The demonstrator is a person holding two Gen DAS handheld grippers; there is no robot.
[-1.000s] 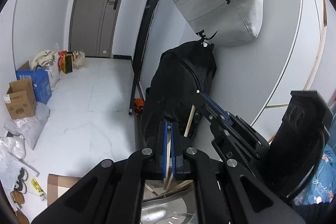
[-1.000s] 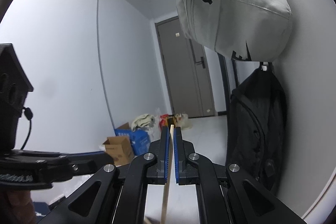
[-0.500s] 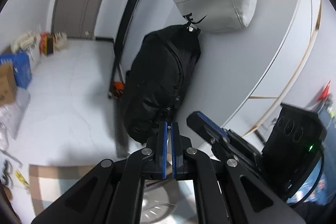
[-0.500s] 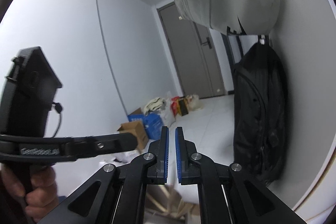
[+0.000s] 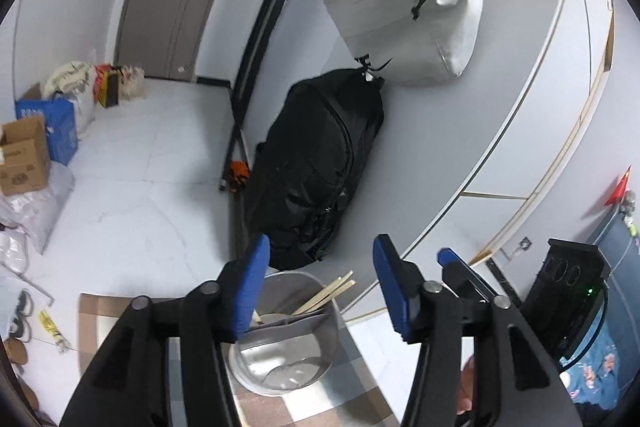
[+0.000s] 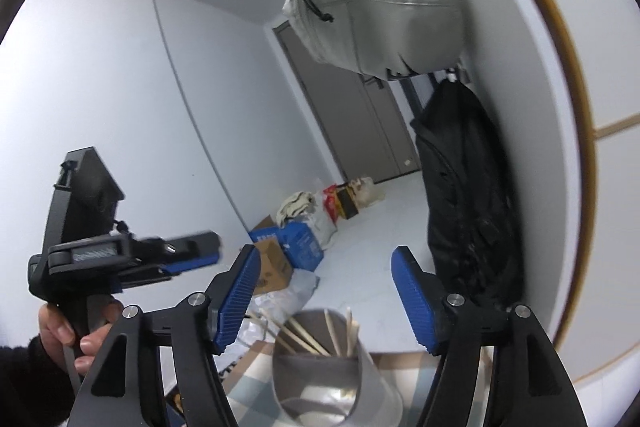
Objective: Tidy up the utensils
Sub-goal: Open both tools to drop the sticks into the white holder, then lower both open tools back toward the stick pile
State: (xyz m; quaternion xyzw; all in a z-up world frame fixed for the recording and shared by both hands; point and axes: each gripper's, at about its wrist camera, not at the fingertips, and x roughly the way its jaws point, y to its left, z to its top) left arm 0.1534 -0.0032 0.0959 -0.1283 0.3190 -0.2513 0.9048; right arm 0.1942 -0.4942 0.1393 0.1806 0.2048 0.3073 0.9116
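From my left wrist cam, the left tool (image 5: pixel 320 263) has just been opening and hangs spread with nothing between its pads, right above the metal holder (image 5: pixel 288 351) on the table, chopsticks (image 5: pixel 326 295) already dropped in. Right wrist cam: the right tool (image 6: pixel 324 287) has also just been opening, empty over the same holder, so this batch looks done I think; the black backpack (image 6: pixel 468 195) against the wall sits close but isn't blocking anything.

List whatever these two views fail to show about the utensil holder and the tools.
- Metal utensil holder: its base, hidden by the left tool in the left wrist view and cut off by the frame edge in the right wrist view.
- Chopsticks: lower ends hidden inside the holder.
- Left tool in the right wrist view: tips motion-blurred.
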